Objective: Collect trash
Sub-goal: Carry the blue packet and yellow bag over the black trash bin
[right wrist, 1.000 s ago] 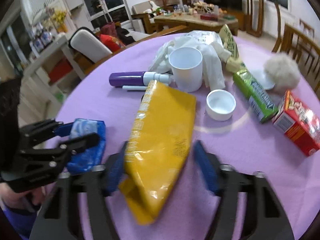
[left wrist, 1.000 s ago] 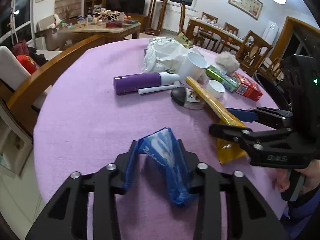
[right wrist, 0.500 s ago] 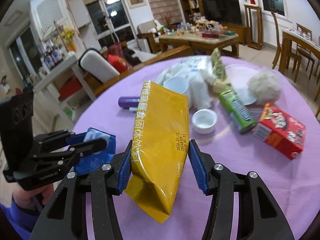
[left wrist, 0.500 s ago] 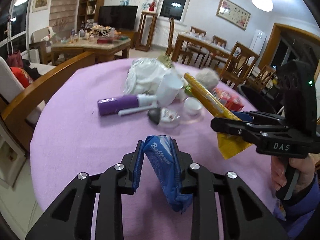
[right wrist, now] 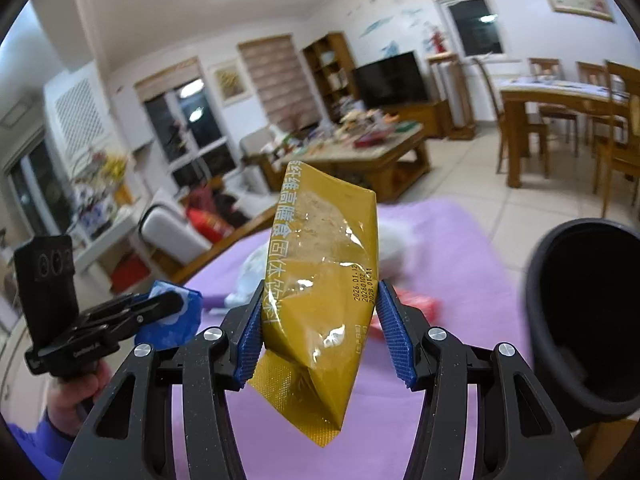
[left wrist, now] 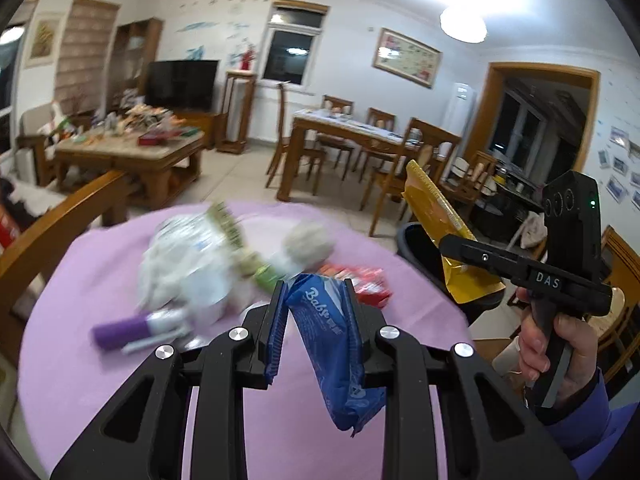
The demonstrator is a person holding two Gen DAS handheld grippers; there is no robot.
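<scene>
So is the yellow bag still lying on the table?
No, it is up in the air. The right gripper pinches the yellow snack pouch upright, its bottom corner hanging free above the purple tablecloth.

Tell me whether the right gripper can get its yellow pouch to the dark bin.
Probably yes: the right gripper, shut on the yellow foil pouch, is lifted off the table, and the dark round bin stands open beside it, nothing between.

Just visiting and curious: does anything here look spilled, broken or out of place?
Nothing spilled or broken. The odd part is the clutter on the purple table: a crumpled white bag, a purple bottle on its side and a red box, all blurred.
</scene>
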